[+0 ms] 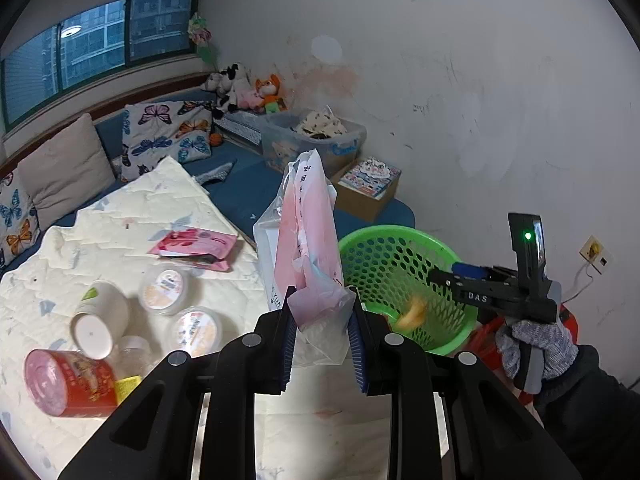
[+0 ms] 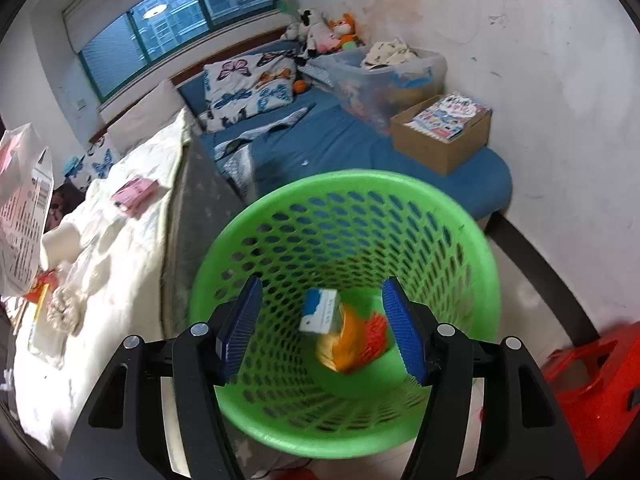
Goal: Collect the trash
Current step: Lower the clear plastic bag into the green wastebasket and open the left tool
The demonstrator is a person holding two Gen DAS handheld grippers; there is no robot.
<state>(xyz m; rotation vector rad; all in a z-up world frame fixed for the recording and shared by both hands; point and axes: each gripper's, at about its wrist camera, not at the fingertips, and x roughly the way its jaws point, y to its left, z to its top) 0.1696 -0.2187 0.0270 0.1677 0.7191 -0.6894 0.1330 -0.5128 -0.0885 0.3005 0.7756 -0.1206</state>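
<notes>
- Your left gripper (image 1: pixel 322 336) pinches the bottom of a pink-and-white plastic bag (image 1: pixel 304 232), which stands upright above the pads.
- Your right gripper (image 2: pixel 322 330) is spread wide with nothing between its pads, hovering over the green basket (image 2: pixel 472 240).
- Inside the basket lie a blue-and-white box (image 2: pixel 320 310) and a blurred orange wrapper (image 2: pixel 348 340).
- On the quilt (image 1: pixel 132 208), at the bag's 9 o'clock, sit cups (image 1: pixel 164 290), a red can (image 1: pixel 70 382) and a pink packet (image 1: pixel 196 246).

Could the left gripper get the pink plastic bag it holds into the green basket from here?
Probably yes. The left gripper is shut on the pink plastic bag, and the green basket stands just beyond, its mouth open. The right gripper is open above the basket and may have to move aside.
</notes>
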